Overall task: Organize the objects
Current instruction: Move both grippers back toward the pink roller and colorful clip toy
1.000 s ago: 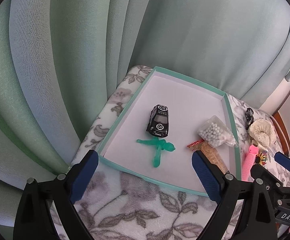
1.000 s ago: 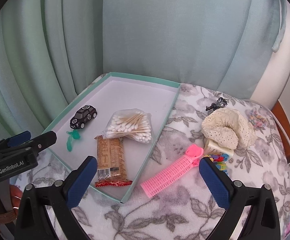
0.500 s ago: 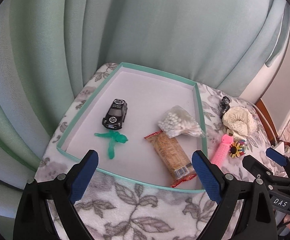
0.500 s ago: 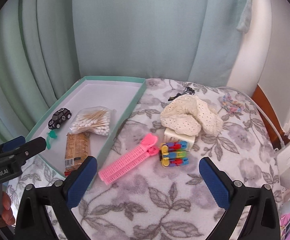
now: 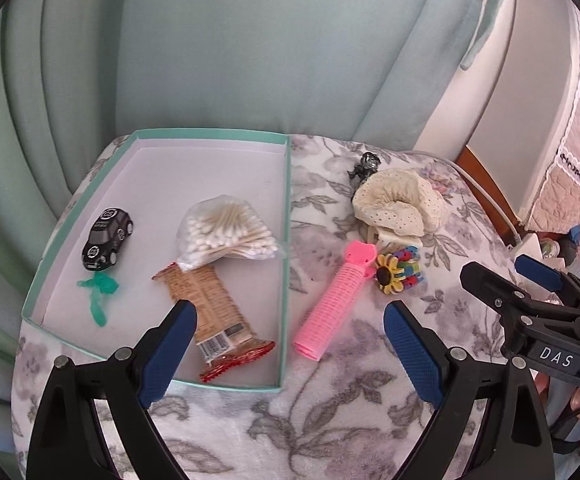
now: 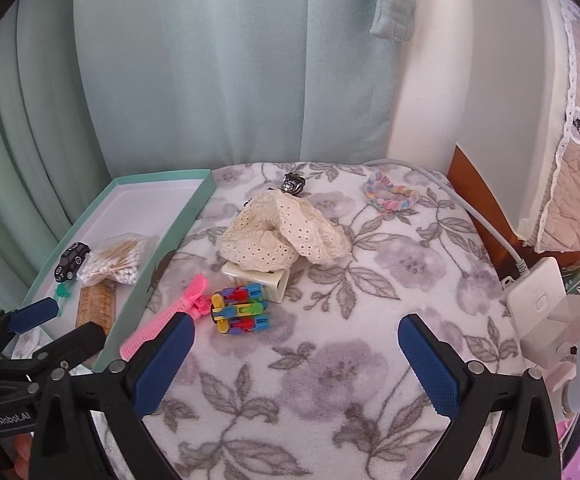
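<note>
Left hand-held gripper [image 5: 290, 350]: spread wide, nothing held, low centre of the left wrist view, over the near edge of the teal tray [image 5: 287, 240]. Right hand-held gripper [image 6: 296, 360]: also spread and empty, low centre of its own view.

Already in the tray, left half of frame: toy car [image 5: 107, 239], green plastic figure [image 5: 99, 290], bag of cotton swabs [image 5: 227, 230], snack bar [image 5: 213, 312].

Not yet sorted, on the floral blanket [image 6: 330, 380] right of the tray: pink hair roller [image 5: 332, 308] just beside the tray wall, stack of coloured clips [image 6: 241, 308] touching it, cream lace cloth [image 6: 281, 234] draped over a small white box [image 6: 261, 280], dark metal trinket [image 6: 294, 184] behind it, pastel bracelet [image 6: 390, 194] upper right.

The roller is judged the likely next pick: light, hollow, a bit springy, ridged so unlikely to slip. It is best pinched across mid-length, lightly. The clips may scatter if nudged.

Versus the earlier frames: both views have been swung right, so the tray sits further left and more of the blanket is seen. No object appears to have been moved.
</note>
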### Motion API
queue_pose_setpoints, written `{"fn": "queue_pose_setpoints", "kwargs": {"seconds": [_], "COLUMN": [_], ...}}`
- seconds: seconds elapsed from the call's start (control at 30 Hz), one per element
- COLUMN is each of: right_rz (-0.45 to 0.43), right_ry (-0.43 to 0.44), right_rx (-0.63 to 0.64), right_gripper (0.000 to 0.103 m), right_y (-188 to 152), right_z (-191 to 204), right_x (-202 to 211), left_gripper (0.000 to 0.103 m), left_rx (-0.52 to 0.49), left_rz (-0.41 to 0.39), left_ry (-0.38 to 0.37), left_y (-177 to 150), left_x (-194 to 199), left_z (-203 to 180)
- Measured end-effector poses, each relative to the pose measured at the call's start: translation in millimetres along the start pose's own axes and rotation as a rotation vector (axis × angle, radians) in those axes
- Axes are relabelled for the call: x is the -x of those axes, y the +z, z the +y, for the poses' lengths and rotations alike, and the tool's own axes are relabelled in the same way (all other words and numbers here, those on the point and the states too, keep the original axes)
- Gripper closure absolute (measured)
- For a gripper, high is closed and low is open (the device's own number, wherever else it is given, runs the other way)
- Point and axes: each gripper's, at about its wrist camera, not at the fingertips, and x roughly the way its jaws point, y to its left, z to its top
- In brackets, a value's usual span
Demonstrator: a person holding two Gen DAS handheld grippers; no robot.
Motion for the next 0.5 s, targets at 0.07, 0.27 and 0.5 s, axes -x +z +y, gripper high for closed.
{"fn": "queue_pose_setpoints", "kwargs": {"seconds": [0.07, 0.27, 0.5], "right_rz": [0.0, 0.009, 0.039], "right_ry": [0.0, -0.001, 0.026], "right_rx": [-0.01, -0.044, -0.031], "right_gripper": [0.0, 0.0, 0.0], "right_y": [2, 6, 7], "right_z": [-5, -17, -12], "right_x": [-1, -9, -22], "left_gripper": [0.008, 0.014, 0.034], "left_rx": [-0.027, -0.093, -0.136], "left_rz": [0.008, 0.029, 0.084], "left_ry": [-0.011, -0.05, -0.073], "left_y": [1, 6, 6], "left_x": [-3, -20, -42], "left_z": [-9, -28, -40]}}
